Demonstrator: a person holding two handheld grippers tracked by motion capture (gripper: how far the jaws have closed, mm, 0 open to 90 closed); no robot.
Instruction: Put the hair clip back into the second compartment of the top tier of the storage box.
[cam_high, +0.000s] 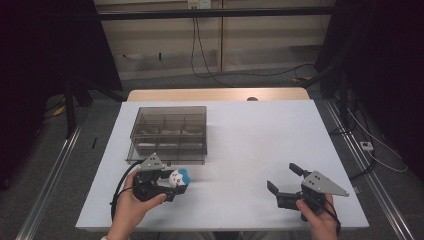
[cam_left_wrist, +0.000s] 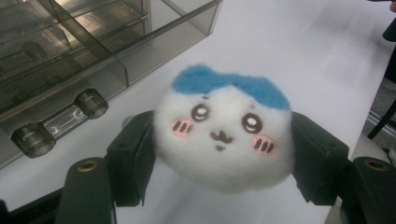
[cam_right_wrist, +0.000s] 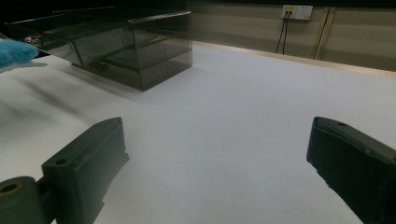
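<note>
Plush toy (cam_left_wrist: 224, 135) sits clenched in the left gripper (cam_high: 167, 184) just beside the organizer box (cam_high: 170, 131); right gripper (cam_high: 282, 179) gapes over bare table (cam_high: 260, 135).

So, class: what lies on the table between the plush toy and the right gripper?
Nothing: in the high view, bare white table separates the plush toy from the right gripper.

Plush toy (cam_left_wrist: 223, 135) between the left gripper (cam_high: 167, 186) jaws, compartment box (cam_high: 170, 132) just beyond it on the surface (cam_high: 260, 150), right gripper (cam_high: 284, 182) well apart, nothing between its jaws
</note>
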